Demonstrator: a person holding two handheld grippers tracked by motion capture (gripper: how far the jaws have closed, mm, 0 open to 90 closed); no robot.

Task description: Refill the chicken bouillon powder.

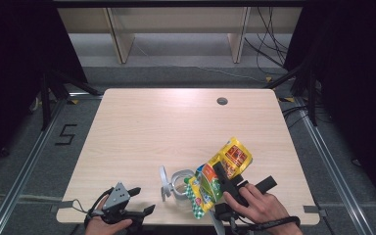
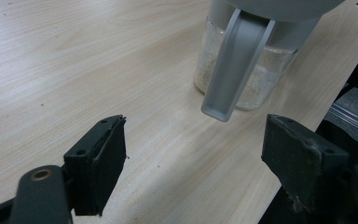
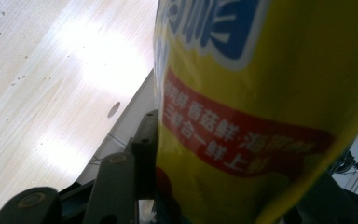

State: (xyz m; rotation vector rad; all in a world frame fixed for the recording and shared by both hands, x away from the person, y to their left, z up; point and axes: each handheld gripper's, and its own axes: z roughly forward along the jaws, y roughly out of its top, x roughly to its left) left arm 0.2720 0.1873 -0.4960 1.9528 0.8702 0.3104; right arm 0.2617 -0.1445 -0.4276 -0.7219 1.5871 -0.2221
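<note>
Right hand-held gripper (image 1: 223, 177) clamped about half-open on a yellow snack pouch (image 1: 220, 174), jaws pressed against both sides of it. Pouch held tilted above the near right part of the bench (image 1: 142, 127), upper end pointing away from the hand, lower green-and-white end hanging just left of the jaws, over the jar. In the right gripper view, yellow pouch (image 3: 261, 102) with a red band of print right against the left jaw, blocking most of what lies beyond.

Left hand-held gripper (image 1: 136, 201) wide open, nothing between the jaws, low at the near left edge of the bench, gripped by a hand (image 1: 108, 226) from below. In the left gripper view, left hand-held gripper (image 2: 193, 168) with bare wood between the two pads.

Clear jar (image 1: 180, 185) with pale grains inside, upright on the bench ahead of the left jaws and just left of the right hand-held gripper, grey lid flipped open. From the left gripper view, jar (image 2: 249, 79) straight ahead beyond the fingertips, a grey flap hanging down its front, apart from both pads.

Right hand (image 1: 259, 208) around the gripper's body, strap at the wrist.
</note>
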